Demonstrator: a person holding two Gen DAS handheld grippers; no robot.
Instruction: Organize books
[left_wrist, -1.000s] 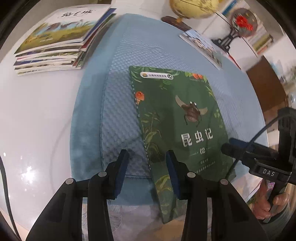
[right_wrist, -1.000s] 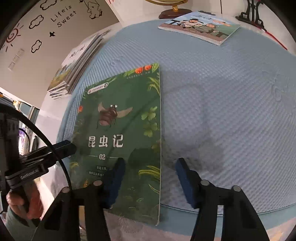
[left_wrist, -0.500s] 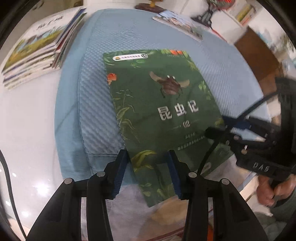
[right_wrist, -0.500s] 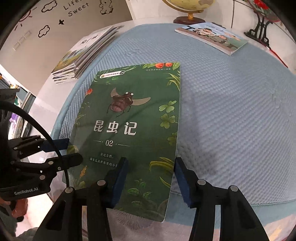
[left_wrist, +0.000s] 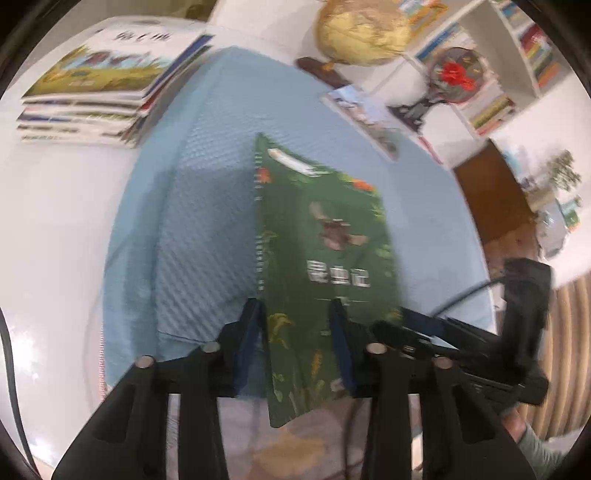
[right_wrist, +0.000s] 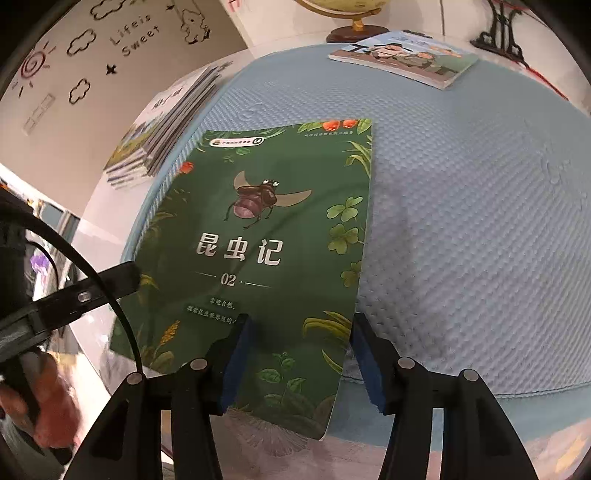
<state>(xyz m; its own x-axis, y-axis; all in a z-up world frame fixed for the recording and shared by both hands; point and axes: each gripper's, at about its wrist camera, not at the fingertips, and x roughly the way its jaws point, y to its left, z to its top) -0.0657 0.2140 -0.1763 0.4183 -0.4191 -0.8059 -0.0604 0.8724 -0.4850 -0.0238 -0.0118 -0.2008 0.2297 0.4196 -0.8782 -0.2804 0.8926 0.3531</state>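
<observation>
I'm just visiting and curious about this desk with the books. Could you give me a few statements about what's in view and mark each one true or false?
1. The green book has a flying beetle on its cover. True.
2. The green book lies on a red mat. False: the mat is light blue.
3. A pile of books sits on the white table beside the mat. True.
4. The globe stands on top of that pile. False: it stands apart, at the far side.
5. The green book's near edge sticks out past the mat's edge. True.
</observation>
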